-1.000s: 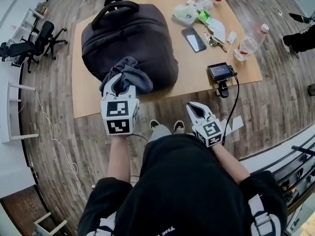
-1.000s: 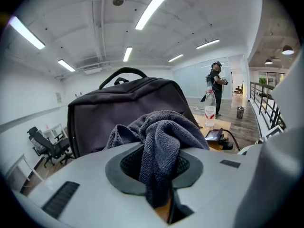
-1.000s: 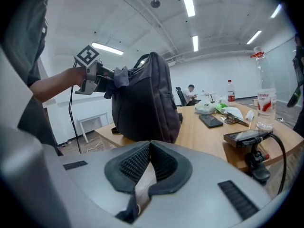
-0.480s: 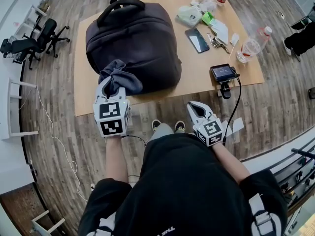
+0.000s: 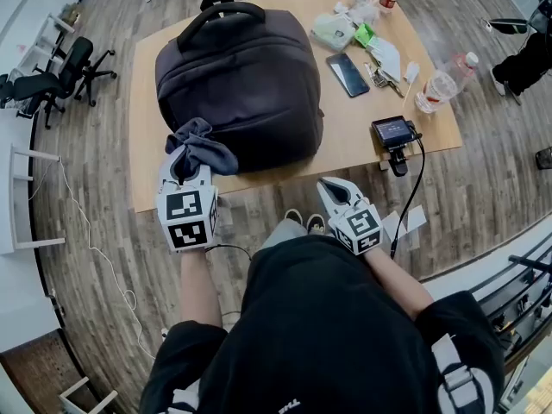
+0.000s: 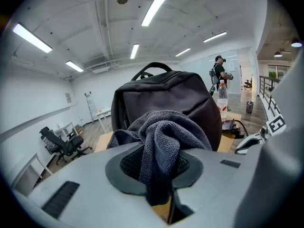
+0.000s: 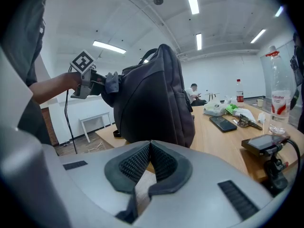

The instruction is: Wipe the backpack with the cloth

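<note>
A dark backpack (image 5: 237, 80) stands on the wooden table (image 5: 354, 136), its handle at the far end. A bunched grey cloth (image 5: 203, 149) is clamped in my left gripper (image 5: 185, 164) and rests against the near left corner of the backpack (image 6: 180, 96). In the left gripper view the cloth (image 6: 164, 137) fills the space between the jaws. My right gripper (image 5: 332, 190) hangs off the table's near edge, shut and empty. From its own view the right gripper (image 7: 148, 158) faces the backpack (image 7: 152, 99) side-on, with its pads pressed together.
On the right half of the table lie a phone (image 5: 348, 73), keys, wipes and packets, a plastic bottle (image 5: 442, 80) and a small clamped screen (image 5: 392, 132) with a cable. Office chairs (image 5: 56, 76) stand at the left. A person is at the far right.
My left gripper slid the cloth leftwards along the near side of the backpack toward its left corner. The right gripper shifted slightly left and stayed shut.
</note>
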`<state>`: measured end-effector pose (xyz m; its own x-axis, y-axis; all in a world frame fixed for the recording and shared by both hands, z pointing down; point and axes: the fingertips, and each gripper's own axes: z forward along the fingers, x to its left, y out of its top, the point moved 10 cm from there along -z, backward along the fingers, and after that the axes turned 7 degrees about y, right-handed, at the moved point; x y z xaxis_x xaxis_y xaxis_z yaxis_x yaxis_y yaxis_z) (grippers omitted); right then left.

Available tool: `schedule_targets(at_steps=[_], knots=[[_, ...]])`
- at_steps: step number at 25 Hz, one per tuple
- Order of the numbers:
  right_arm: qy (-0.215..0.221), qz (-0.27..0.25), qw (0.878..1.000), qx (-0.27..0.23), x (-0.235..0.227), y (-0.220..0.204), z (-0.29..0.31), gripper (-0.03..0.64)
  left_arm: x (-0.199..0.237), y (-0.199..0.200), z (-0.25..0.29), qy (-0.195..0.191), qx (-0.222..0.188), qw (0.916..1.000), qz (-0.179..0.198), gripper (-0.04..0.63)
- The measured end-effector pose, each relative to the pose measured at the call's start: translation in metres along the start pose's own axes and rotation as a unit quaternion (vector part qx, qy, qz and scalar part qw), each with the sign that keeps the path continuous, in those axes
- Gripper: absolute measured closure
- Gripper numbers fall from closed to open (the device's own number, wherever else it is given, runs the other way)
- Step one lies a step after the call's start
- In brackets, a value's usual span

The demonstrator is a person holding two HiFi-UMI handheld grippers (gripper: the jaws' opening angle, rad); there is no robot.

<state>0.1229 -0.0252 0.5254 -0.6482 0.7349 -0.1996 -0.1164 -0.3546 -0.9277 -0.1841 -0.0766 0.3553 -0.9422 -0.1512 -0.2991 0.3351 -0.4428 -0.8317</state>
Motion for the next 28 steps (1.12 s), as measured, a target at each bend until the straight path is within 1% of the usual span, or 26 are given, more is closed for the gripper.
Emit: schedule_targets(at_steps=[2,4,7,9,11,13,15,18,20,22,23,25,28], knots=[[-0.002,0.001,1.000,-0.003,0.003,0.007,0.008,0.607,0.010,-0.001,-0.001,0.000,0.007,1.0000,0.002,0.505],[-0.006,0.004,1.000,-0.008,0.006,0.015,0.016,0.607,0.025,-0.004,0.000,0.009,0.017,0.9998,0.001,0.503],[-0.007,0.008,1.000,-0.022,0.012,0.029,0.026,0.607,0.048,-0.006,0.007,0.002,0.027,0.9996,-0.006,0.503],[-0.005,0.010,0.999,-0.033,0.016,0.039,0.031,0.607,0.062,-0.004,0.008,0.023,0.027,0.9993,0.008,0.503],[-0.005,0.014,0.999,-0.048,0.019,0.050,0.036,0.607,0.082,0.001,0.011,0.047,0.018,0.9987,0.009,0.503],[-0.007,0.019,0.998,-0.066,0.021,0.061,0.041,0.607,0.101,0.009,0.016,0.060,0.001,0.9982,0.004,0.503],[-0.010,0.020,0.997,-0.080,0.022,0.071,0.045,0.607,0.119,0.021,0.022,0.079,-0.024,0.9966,0.006,0.503],[-0.019,0.025,0.995,-0.092,0.022,0.081,0.051,0.607,0.144,0.047,0.039,0.091,-0.087,0.9920,0.011,0.503],[-0.026,0.028,0.995,-0.092,0.023,0.082,0.052,0.607,0.154,0.067,0.058,0.088,-0.124,0.9880,0.025,0.503],[-0.037,0.031,0.995,-0.089,0.026,0.082,0.053,0.607,0.163,0.084,0.081,0.088,-0.148,0.9843,0.039,0.503],[-0.043,0.033,0.994,-0.090,0.028,0.082,0.052,0.607,0.169,0.091,0.094,0.088,-0.155,0.9833,0.037,0.503],[-0.051,0.037,0.993,-0.098,0.029,0.086,0.051,0.607,0.179,0.105,0.123,0.081,-0.168,0.9823,0.021,0.503],[-0.051,0.049,0.993,-0.096,0.028,0.088,0.051,0.607,0.184,0.120,0.167,0.052,-0.182,0.9819,-0.001,0.503]])
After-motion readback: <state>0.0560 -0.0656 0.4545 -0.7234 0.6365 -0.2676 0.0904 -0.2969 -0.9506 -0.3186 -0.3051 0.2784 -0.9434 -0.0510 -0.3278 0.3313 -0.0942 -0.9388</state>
